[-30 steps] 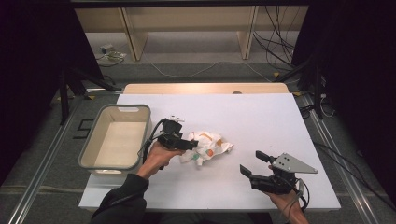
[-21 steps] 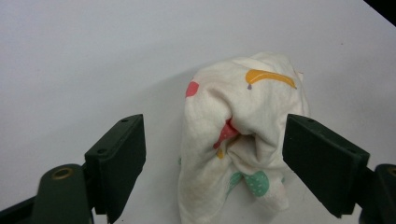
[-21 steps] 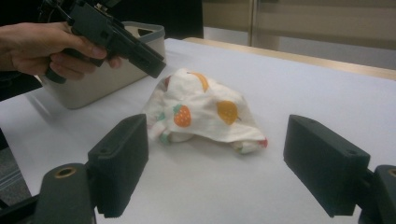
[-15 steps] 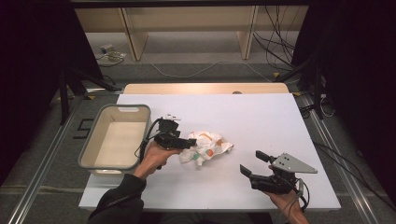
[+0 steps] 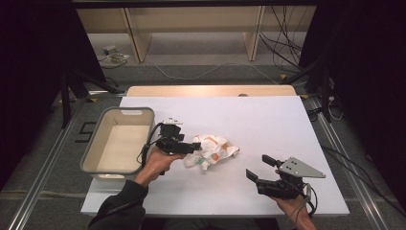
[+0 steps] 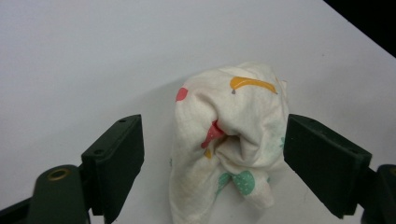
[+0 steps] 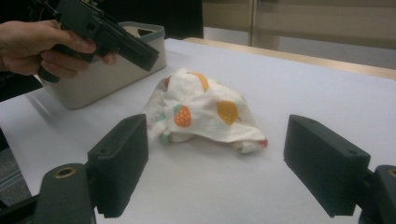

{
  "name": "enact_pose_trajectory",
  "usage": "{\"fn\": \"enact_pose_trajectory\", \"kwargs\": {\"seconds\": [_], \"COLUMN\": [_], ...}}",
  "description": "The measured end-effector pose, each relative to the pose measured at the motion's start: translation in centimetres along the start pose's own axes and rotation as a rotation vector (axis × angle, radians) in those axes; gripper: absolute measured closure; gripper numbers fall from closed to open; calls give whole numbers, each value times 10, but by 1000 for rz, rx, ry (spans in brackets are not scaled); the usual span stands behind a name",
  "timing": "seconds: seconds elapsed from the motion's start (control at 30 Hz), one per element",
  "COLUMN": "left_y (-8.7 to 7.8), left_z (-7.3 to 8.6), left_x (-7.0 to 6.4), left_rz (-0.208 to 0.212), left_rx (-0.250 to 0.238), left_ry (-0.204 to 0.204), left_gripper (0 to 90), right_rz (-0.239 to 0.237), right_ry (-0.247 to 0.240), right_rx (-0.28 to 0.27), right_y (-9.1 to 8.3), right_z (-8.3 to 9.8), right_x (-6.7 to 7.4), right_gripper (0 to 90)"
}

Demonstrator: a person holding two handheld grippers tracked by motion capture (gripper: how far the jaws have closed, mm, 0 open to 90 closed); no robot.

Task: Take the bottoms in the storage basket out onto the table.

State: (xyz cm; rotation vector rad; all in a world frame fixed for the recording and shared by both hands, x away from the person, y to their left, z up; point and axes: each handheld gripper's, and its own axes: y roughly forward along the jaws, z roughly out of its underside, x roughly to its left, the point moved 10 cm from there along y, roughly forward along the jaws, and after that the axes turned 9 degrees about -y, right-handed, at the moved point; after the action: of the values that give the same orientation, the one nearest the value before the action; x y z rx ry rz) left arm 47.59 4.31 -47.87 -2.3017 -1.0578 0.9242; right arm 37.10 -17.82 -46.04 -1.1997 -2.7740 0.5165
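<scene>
The crumpled cream-white cotton cloth (image 5: 211, 150) is printed with small fruit: orange ones, a red strawberry with a green cap, a yellow-orange banana shape, and mint-green pieces dotted with white. It lies on a plain white desk (image 5: 268, 120) whose far edge shows a strip of light wood. The rectangular plastic bin (image 5: 118, 142) is pale beige inside with a grey rim. The left gripper (image 5: 191, 147) and the right gripper (image 5: 257, 169) are black; the right one bears a grey three-cornered plate.
</scene>
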Motion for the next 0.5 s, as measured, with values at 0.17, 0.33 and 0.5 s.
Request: {"fn": "enact_pose_trajectory", "kwargs": {"seconds": [0.17,0.33,0.5], "left_y": [-5,-10,-16], "left_z": [2,4,5], "left_x": [-1,-2,-4], "left_rz": [10,25,40], "left_rx": [-22,-41,-69], "left_ry": [10,14,17], "left_gripper": [194,190,191], "right_rz": [-2,-2,-4], "right_ry": [0,0,1], "right_rx": [-1,0,0], "right_y": [0,0,0], "right_z": [0,0,0], "right_x": [0,1,1], "right_gripper": [227,227,227]}}
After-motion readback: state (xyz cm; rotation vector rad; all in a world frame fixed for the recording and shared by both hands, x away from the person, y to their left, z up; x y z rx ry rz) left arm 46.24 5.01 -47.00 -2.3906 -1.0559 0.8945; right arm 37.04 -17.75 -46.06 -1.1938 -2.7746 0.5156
